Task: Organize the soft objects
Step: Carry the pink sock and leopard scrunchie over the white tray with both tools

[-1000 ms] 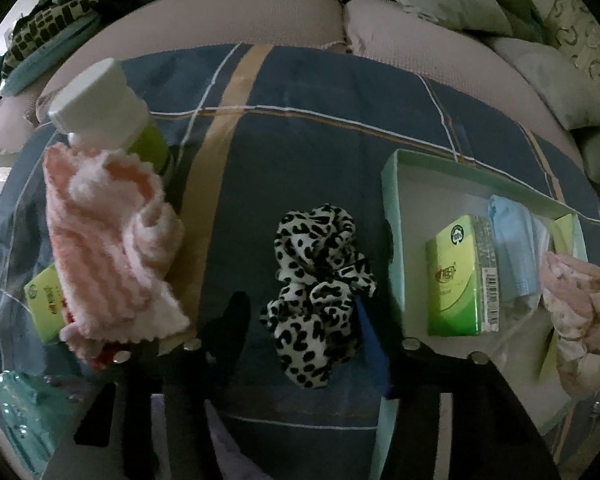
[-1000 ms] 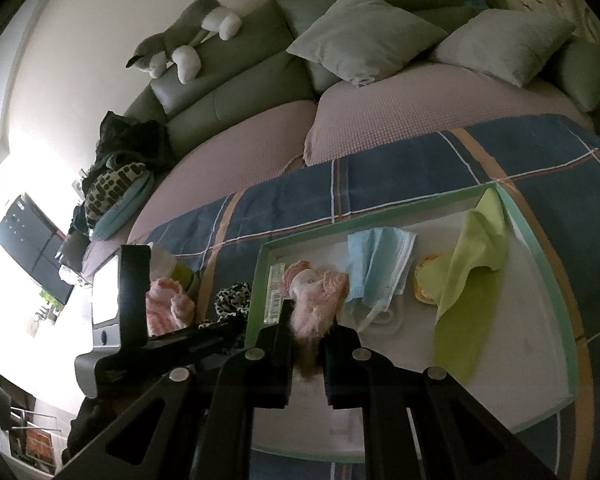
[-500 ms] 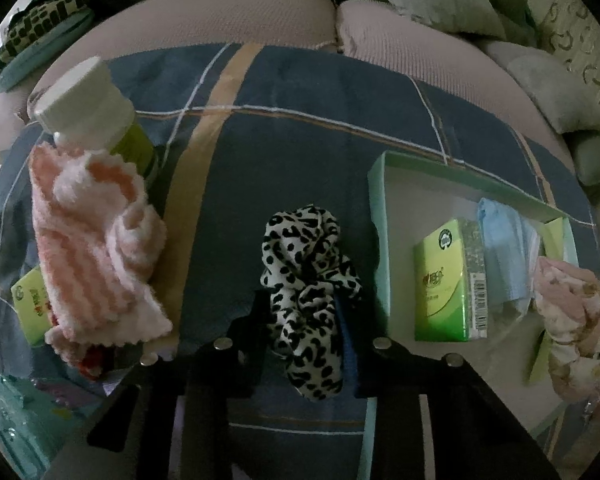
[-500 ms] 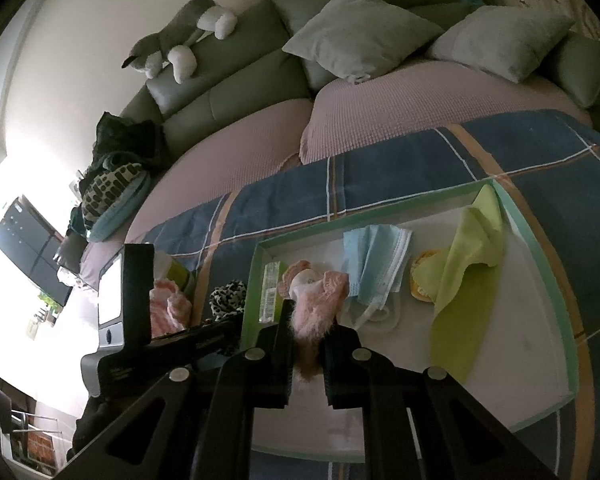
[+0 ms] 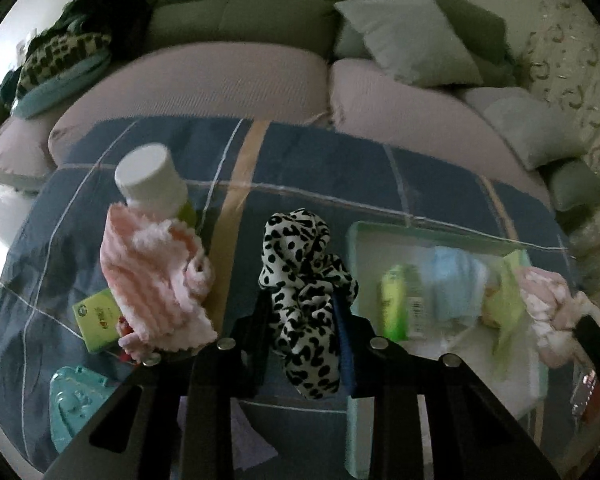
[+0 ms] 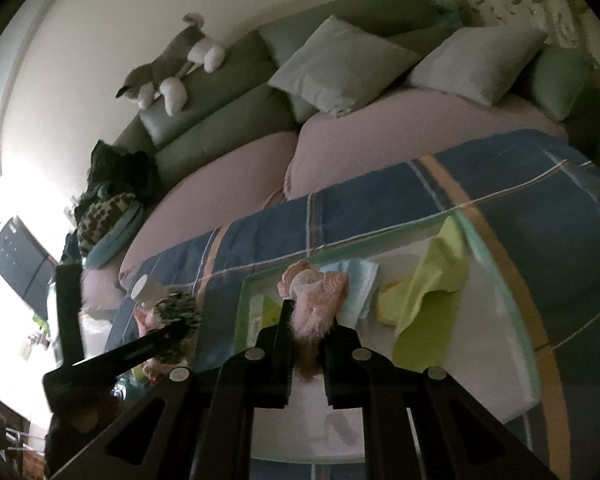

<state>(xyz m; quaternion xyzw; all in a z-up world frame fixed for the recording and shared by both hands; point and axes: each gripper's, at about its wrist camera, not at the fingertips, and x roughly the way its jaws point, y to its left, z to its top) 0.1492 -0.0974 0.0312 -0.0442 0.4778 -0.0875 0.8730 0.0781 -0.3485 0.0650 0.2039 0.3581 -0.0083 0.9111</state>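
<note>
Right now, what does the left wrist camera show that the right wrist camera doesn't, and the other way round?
Only the left wrist view shows the green tissue pack half under the pink striped cloth, and a teal plastic item at the blanket's near corner.

Only the right wrist view shows the grey plush toy on the sofa back and the dark screen at far left.

Both show the leopard scrunchie in the left gripper, the pink fluffy item in the right gripper, and the mint tray.

You'll see a white-capped bottle [image 5: 150, 178] near the plaid blanket's [image 5: 320, 168] left edge, a plush husky [image 6: 172, 72] on the sofa back [image 6: 236, 116], and grey cushions [image 6: 340, 68] behind.
</note>
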